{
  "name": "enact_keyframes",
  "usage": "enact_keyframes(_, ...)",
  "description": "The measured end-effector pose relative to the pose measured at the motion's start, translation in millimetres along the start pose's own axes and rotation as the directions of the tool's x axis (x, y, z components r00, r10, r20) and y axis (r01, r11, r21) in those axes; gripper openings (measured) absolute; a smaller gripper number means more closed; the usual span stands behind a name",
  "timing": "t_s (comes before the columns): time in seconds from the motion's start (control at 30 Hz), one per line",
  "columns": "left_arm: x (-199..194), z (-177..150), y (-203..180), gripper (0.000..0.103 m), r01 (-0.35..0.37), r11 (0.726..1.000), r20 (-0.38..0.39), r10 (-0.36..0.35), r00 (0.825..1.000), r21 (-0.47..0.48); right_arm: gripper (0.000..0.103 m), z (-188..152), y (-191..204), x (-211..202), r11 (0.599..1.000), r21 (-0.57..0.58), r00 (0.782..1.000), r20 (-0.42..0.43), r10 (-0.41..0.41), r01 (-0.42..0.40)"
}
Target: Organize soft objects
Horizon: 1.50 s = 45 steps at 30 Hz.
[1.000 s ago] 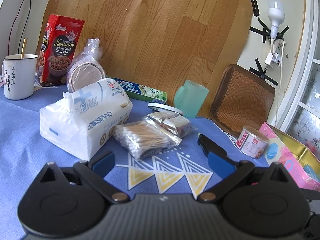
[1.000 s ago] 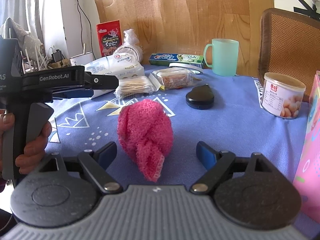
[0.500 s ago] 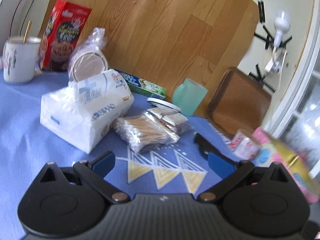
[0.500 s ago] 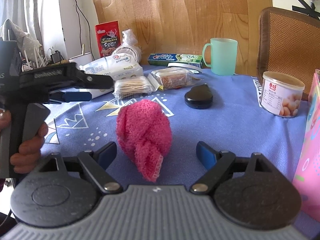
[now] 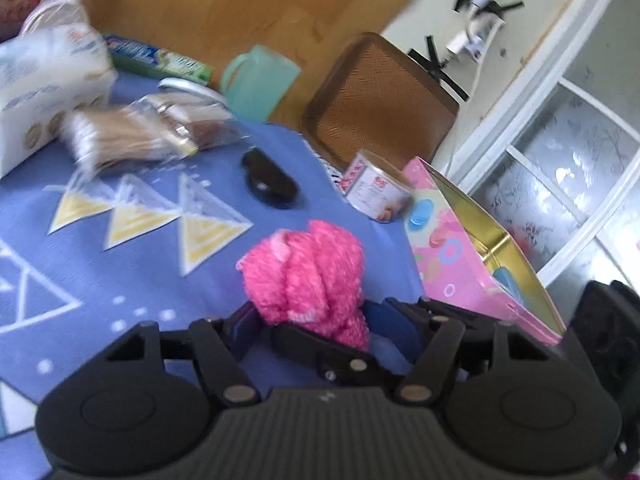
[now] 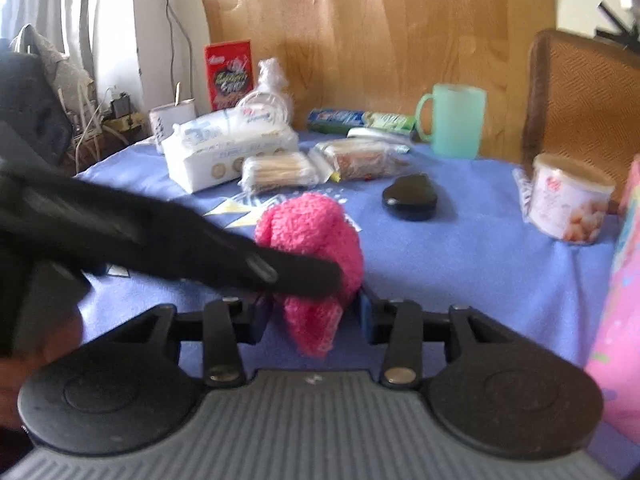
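Both grippers converge on pink fluffy bundle (image 6: 310, 240) mid-table (image 6: 472, 248): right gripper (image 6: 314, 316) half-closed around its tail, left gripper (image 5: 316, 322) likewise flanking. Squeeze gently, lift together toward pink box (image 5: 460, 248).

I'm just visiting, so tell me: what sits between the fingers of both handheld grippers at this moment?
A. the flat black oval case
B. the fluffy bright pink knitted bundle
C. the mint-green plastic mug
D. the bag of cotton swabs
B: the fluffy bright pink knitted bundle lies between the fingers of the right gripper and of the left gripper, while the other three things sit farther back on the blue tablecloth.
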State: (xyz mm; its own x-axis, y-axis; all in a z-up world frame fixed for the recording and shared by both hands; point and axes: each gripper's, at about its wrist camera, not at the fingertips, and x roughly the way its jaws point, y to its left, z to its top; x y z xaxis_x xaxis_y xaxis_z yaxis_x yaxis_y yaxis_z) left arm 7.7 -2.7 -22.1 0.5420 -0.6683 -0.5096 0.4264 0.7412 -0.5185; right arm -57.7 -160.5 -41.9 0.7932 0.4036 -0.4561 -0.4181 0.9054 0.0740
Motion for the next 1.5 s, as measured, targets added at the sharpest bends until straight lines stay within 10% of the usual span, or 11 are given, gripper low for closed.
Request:
enact_keyframes(0.2, 0, 30, -51, 0.066, 0.099, 0.990, 0.028, -0.102, 0.994, 0.099, 0.044, 8, -19, -46, 0.993, 0.052, 0.983, 0.143, -0.114, 0.107)
enact_keyframes(0.43, 40, 48, -149, 0.068, 0.203, 0.929, -0.014, -0.209, 0.978, 0.310, 0.044, 12, -60, -107, 0.937, 0.109, 0.894, 0.282, -0.349, 0.331)
enact_keyframes(0.67, 98, 36, -212, 0.077, 0.247, 0.893, -0.094, -0.228, 0.969, 0.377, 0.046, 1, -118, -130, 0.848, 0.211, 0.819, 0.228, -0.527, 0.487)
enact_keyframes(0.8, 111, 27, -219, 0.083, 0.184, 0.900, -0.079, -0.166, 0.983, 0.394, 0.075, -4, -155, -122, 0.721, 0.284, 0.724, 0.112, -0.680, 0.633)
enact_keyframes(1.03, 87, 39, -188, 0.094, 0.141, 0.931, 0.003, -0.151, 0.989, 0.338, 0.086, -18, -168, -139, 0.659, 0.437, 0.674, 0.147, -0.724, 0.612)
enact_keyframes(1.27, 37, 48, -134, 0.095, 0.044, 0.957, 0.162, -0.093, 0.982, 0.287, 0.086, 0, -127, -137, 0.719, 0.389, 0.655, 0.306, -0.691, 0.576)
enact_keyframes(1.5, -16, 39, -54, 0.095, -0.174, 0.958, 0.294, 0.102, 0.950, 0.229, 0.086, 13, -65, -95, 0.855, 0.228, 0.757, 0.397, -0.519, 0.466)
